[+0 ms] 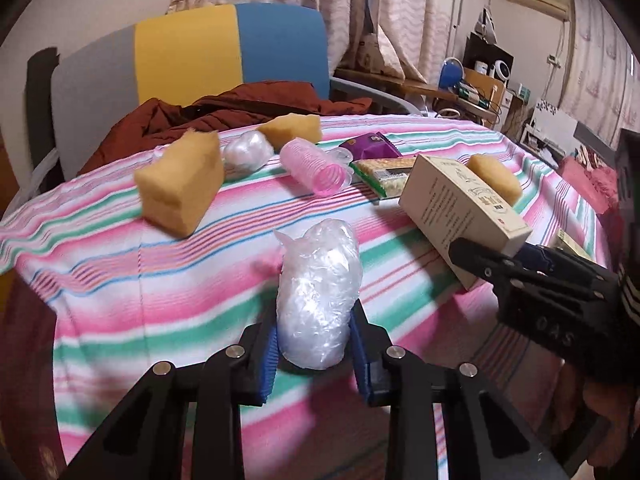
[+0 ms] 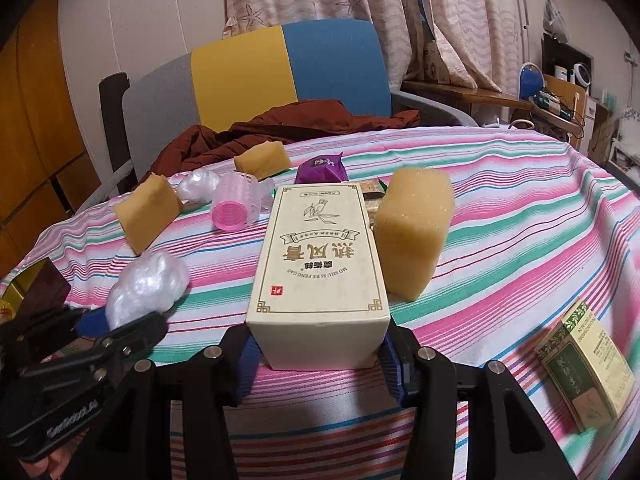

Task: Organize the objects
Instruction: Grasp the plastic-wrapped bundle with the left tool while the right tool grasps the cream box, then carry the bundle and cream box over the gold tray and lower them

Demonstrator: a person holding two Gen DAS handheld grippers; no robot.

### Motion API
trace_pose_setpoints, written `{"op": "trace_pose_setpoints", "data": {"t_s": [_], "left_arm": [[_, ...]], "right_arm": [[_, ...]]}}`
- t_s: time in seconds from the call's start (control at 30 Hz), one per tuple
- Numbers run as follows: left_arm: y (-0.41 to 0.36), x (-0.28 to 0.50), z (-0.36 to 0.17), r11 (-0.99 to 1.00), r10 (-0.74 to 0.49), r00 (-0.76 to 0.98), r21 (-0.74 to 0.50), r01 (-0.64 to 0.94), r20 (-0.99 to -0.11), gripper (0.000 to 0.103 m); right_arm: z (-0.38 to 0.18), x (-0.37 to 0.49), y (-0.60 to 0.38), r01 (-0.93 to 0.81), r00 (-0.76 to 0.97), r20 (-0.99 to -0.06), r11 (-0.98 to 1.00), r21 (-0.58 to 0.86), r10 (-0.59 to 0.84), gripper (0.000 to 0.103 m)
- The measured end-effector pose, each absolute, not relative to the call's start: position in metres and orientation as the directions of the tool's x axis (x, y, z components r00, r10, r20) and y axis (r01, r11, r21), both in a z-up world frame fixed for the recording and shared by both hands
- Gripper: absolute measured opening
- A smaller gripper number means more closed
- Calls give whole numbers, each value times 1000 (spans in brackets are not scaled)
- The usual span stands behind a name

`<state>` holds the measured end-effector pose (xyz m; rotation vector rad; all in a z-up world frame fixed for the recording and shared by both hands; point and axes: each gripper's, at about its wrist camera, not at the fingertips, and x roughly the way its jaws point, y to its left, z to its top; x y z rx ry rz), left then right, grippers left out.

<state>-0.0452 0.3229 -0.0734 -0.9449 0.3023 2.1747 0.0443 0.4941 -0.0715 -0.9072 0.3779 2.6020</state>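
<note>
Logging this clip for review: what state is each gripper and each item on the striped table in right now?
Left gripper: shut on plastic wad.
Plastic wad: held upright between the fingers.
Right gripper: shut on cream box.
Cream box: closed, gripped at its near end.
Pink roller: lying on its side.
Green box: closed, lying flat.
Purple packet: looks sealed.
Sponge: standing beside the cream box.
</note>
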Motion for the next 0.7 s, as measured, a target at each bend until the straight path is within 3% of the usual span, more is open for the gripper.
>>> {"op": "trace_pose_setpoints", "data": {"t_s": [0.47, 0.7], "left_arm": [[260, -12, -77, -729, 556, -433, -166, -664, -709, 30], [218, 7, -44, -726, 604, -465, -205, -657, -647, 29]], "right_arm": [[-67, 65, 442, -341, -732, -661, -929, 146, 165, 51], [-58, 65, 412, -299, -735, -673, -930, 213, 82, 51]]}}
